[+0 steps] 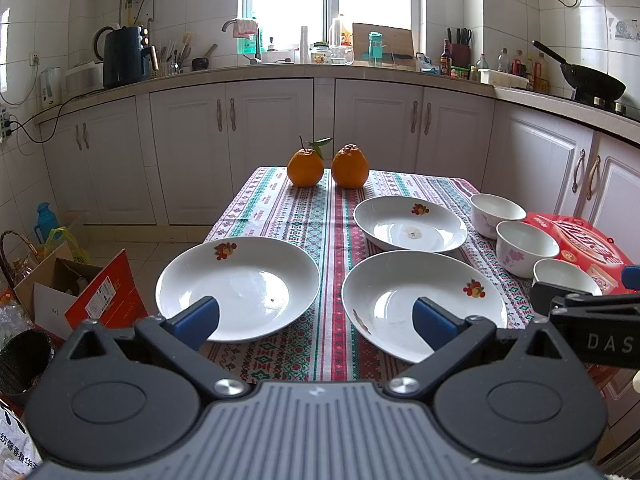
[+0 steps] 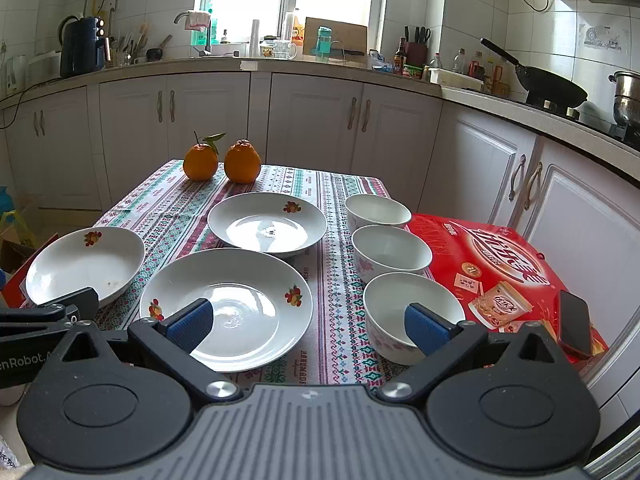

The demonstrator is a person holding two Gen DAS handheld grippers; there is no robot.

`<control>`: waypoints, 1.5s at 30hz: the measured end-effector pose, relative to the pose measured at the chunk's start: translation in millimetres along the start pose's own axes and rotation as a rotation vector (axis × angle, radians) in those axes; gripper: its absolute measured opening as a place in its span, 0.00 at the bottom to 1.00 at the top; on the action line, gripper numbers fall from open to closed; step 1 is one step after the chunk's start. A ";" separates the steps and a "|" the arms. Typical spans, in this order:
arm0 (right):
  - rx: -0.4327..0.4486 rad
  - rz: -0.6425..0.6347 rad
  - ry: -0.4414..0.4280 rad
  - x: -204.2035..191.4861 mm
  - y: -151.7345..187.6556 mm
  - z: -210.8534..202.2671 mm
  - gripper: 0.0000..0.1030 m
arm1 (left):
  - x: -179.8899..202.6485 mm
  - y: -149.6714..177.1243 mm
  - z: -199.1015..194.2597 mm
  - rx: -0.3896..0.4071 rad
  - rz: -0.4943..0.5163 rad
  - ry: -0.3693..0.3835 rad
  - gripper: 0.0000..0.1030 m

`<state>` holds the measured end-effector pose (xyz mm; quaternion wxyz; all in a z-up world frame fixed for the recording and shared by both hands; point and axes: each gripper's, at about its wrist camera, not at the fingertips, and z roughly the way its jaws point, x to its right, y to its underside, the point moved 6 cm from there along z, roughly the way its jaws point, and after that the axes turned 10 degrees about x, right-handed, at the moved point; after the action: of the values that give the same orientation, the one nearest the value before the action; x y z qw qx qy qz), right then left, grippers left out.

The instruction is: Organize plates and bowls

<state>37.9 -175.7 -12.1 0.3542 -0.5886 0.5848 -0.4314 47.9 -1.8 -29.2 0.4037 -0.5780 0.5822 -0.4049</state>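
Observation:
Three white plates with fruit prints lie on the patterned tablecloth: a left plate, a near middle plate and a far plate. Three white bowls with pink flowers stand in a row on the right: far, middle, near. My left gripper is open and empty, above the near table edge between the left and middle plates. My right gripper is open and empty, between the middle plate and the near bowl.
Two oranges sit at the table's far edge. A red box lies to the right of the bowls with a phone on it. Cardboard boxes and a bin stand on the floor at the left. Cabinets line the walls behind.

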 end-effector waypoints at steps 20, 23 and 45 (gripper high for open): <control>0.003 0.000 0.003 -0.3 0.1 -0.2 1.00 | -0.2 0.3 0.0 0.000 -0.001 0.000 0.99; 0.003 0.000 0.003 -0.1 -0.1 -0.1 1.00 | -0.2 0.2 0.0 0.001 -0.001 0.000 0.99; 0.004 -0.009 -0.009 -1.5 -1.9 1.9 1.00 | -1.5 -2.2 0.3 0.000 0.007 0.008 0.99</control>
<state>40.6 -174.3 -11.1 0.3561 -0.5925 0.5797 -0.4315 49.0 -0.4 -27.2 0.4029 -0.5743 0.5858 -0.4058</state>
